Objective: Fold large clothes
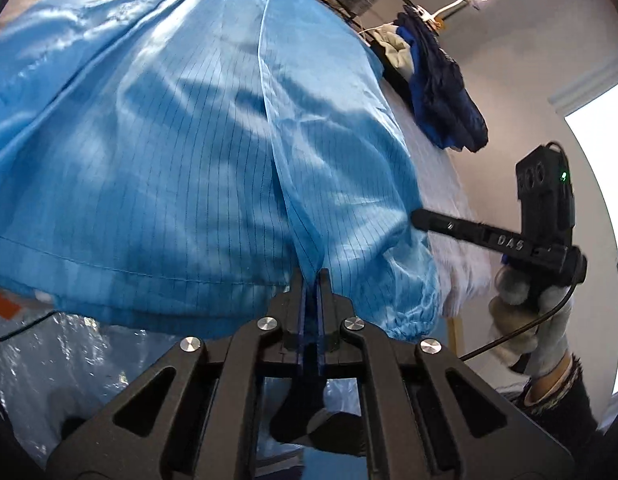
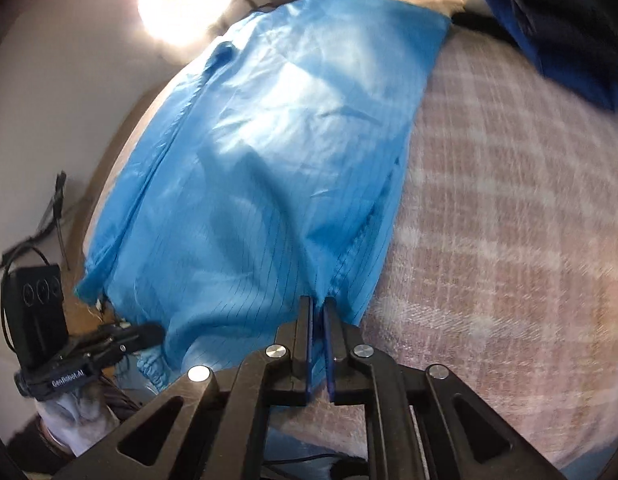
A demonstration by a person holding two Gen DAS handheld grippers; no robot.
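The blue coat (image 2: 269, 168) lies on the checked cloth (image 2: 509, 240) stretching away from both grippers (hem edge nearest), left gripper (image 1: 312, 276) clenched on its hem fold, right gripper (image 2: 317, 304) pinching the neighbouring corner.

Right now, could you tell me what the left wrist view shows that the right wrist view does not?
Left wrist only: a window and the gloved hand holding the right tongs.
Right wrist only: the checked cover beside the garment.
Both: the light blue garment, its edge between each pair of tongs, and a dark blue garment beyond.
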